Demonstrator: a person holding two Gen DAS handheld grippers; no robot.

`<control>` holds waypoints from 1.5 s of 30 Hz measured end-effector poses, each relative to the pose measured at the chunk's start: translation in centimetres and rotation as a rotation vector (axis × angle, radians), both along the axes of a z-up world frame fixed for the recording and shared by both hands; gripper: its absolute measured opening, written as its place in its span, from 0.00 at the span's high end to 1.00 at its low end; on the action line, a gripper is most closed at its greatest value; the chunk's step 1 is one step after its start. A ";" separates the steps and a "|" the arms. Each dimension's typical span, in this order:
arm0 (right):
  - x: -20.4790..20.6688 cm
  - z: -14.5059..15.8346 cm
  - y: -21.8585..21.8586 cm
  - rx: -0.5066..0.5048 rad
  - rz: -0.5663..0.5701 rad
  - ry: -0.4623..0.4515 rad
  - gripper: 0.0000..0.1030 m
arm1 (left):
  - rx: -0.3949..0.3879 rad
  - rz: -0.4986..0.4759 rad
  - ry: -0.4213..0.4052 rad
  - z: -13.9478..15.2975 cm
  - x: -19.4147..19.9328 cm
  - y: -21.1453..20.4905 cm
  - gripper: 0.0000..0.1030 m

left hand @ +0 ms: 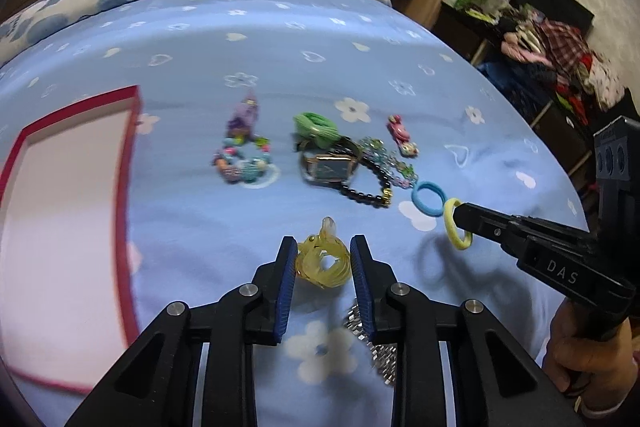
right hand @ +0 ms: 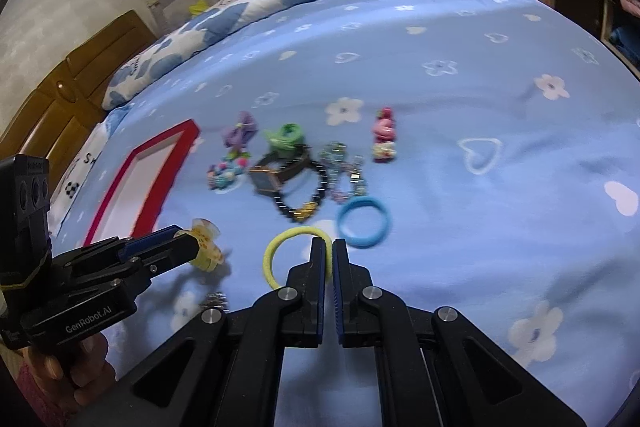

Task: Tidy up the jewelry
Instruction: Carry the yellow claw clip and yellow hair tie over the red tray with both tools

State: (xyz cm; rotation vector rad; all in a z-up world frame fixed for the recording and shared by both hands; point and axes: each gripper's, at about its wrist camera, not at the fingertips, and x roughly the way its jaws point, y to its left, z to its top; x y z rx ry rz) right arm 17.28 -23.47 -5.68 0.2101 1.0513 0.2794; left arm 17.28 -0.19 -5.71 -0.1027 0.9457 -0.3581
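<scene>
left wrist view: left gripper (left hand: 323, 259) clamps yellow claw clip (left hand: 322, 265), right gripper (right hand: 330, 259) pinches yellow hair tie (right hand: 276, 259), seemingly firm; lift both gently toward red tray (left hand: 128, 163).

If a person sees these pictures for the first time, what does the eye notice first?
Both tongs hold something: the left tongs clamp a yellow hair claw, the right tongs pinch a yellow hair tie. Behind them lies a jewelry pile on the blue bedsheet, with a red-rimmed box at left.

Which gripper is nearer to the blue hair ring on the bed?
Right. The right gripper pinches the yellow hair tie lying just beside the blue hair ring; the left gripper, holding the yellow clip, is farther away.
</scene>
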 end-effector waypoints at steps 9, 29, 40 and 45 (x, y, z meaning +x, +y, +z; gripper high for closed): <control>0.2 1.1 4.5 0.037 0.090 -0.023 0.97 | -0.006 0.083 -0.060 3.0 -3.2 4.1 0.75; 2.0 1.2 21.2 0.115 0.401 -0.014 0.97 | 0.029 0.384 -0.076 5.2 -7.2 16.4 0.75; 2.4 -2.9 28.0 0.033 0.547 0.098 0.97 | 0.014 0.454 0.013 2.7 -6.1 19.0 0.75; 2.6 -4.0 28.9 -0.025 0.578 0.127 0.97 | 0.017 0.457 0.046 1.3 -4.6 19.7 0.75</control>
